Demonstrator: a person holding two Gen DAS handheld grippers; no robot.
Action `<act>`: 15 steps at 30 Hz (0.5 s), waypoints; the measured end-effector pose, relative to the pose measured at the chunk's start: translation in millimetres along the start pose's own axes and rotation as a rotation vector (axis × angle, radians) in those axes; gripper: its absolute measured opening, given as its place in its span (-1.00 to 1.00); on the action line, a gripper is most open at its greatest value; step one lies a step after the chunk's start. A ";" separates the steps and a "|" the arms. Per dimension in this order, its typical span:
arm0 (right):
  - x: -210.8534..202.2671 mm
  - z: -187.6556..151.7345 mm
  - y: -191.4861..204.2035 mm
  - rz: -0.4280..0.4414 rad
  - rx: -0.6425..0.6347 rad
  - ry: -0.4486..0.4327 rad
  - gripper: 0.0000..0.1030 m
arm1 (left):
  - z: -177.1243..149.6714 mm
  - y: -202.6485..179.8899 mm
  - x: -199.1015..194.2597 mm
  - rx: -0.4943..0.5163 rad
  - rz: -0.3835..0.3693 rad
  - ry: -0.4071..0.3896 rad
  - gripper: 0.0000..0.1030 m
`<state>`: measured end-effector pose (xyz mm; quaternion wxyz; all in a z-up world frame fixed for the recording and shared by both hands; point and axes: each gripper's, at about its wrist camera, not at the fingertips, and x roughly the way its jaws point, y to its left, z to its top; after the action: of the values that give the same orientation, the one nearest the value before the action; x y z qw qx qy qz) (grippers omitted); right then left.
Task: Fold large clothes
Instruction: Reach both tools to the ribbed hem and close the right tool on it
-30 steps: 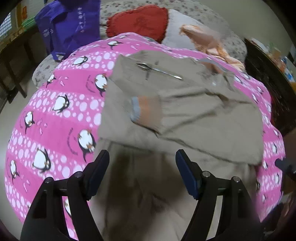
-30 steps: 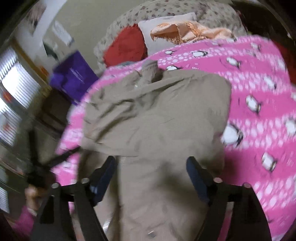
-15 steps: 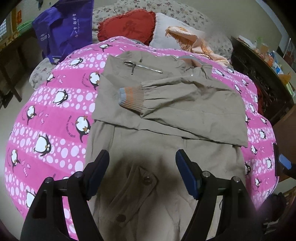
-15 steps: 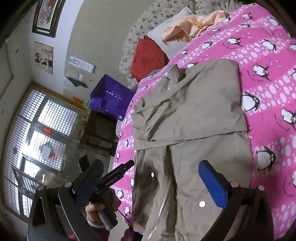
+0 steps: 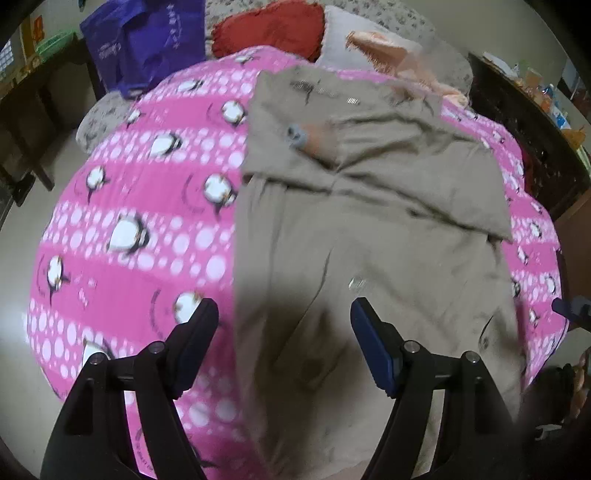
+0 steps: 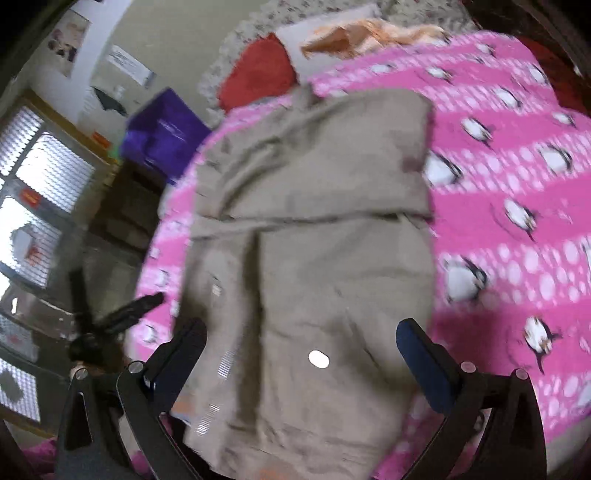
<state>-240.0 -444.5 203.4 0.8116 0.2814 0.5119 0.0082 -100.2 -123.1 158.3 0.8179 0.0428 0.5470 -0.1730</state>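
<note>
1. The task's thing is a large khaki coat (image 5: 369, 229), spread on a bed under a pink penguin-print bedspread (image 5: 140, 206). Its collar lies at the far end, toward a red cushion (image 5: 269, 26); its hem lies at the near edge of the bed.
2. The upper part looks already folded in: a sleeve with a striped cuff (image 5: 306, 134) lies across the chest, and a folded panel makes a straight edge across the body.
3. The left tool (image 5: 284, 325) hangs above the coat's near left part, jaws apart and gripping nothing. Its left finger shows over the bedspread, its right one over cloth.
4. The right tool (image 6: 301, 345) is released too, jaws spread wide with only air between them, above the near half of the coat, where a pale snap (image 6: 318, 358) shows.
5. My reading is that the step in hand is taking the hem to fold the lower half up toward the collar.
6. To do it well, I would set each tool at a near corner of the hem, well apart, one on the left edge and one on the right.
7. Each should pinch every layer at its corner, since the front placket (image 6: 255, 295) could slip out if only the top cloth is caught.
8. Lift both corners evenly and carry them far together, so the new fold lies straight across.
9. Lay the hem down so it does not drag the crossed sleeve out of place.
10. Both views are blurred, so the exact hem line is hard to tell.
</note>
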 end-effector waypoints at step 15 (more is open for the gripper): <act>8.8 -72.6 -44.9 -0.073 0.048 0.097 1.00 | -63.5 30.0 10.9 -0.074 -0.058 0.140 0.43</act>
<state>-308.8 -447.0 152.2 0.7785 0.2812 0.5607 -0.0199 -142.5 -81.1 119.6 0.7734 0.0086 0.6097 -0.1731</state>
